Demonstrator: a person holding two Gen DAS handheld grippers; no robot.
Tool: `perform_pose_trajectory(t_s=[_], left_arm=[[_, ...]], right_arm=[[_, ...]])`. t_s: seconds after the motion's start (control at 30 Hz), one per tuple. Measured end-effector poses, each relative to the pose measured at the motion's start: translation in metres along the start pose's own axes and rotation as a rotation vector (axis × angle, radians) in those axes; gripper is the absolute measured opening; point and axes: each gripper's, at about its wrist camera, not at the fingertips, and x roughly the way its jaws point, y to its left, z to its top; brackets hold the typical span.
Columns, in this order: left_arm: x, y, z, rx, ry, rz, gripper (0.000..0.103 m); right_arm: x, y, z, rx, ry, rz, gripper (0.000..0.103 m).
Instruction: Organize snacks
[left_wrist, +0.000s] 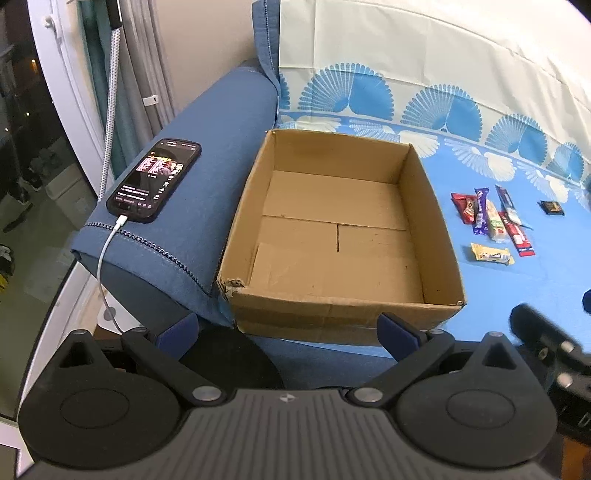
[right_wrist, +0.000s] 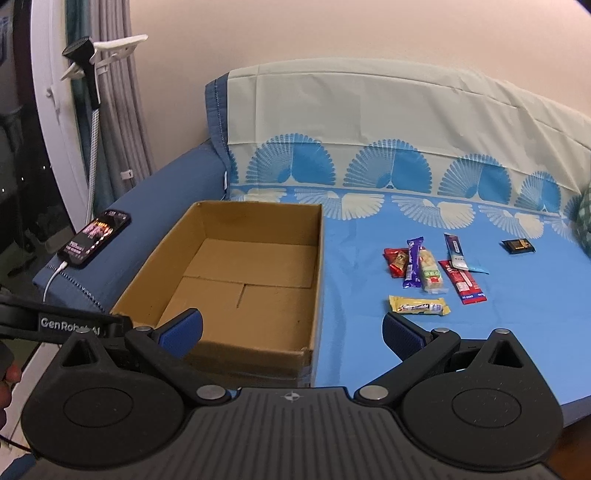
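Yellow snack bar (right_wrist: 419, 305) just beyond the spread right tongs (right_wrist: 291, 332).

Soft, even indoor light leaves only faint shadows inside the cardboard box (left_wrist: 332, 221). Night-dark window (left_wrist: 22, 147); the phone screen (left_wrist: 155, 181) glows. Fisheye bends the edges, and the near-right corner blurs.

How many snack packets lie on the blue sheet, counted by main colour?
Red: 2
Purple: 1
Clear, pale contents: 1
Yellow: 1
Blue and white: 1
Black: 1
Total: 7
The box holds none.
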Motion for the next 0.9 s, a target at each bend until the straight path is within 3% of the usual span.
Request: perform_pose_trajectory(t_s=[0.9], left_arm=[[0.021,-0.002,-0.002,0.035,0.052,-0.005,0.103]], right_arm=[[0.009,0.002,0.002,0.018,0.073,0.012,0.103]])
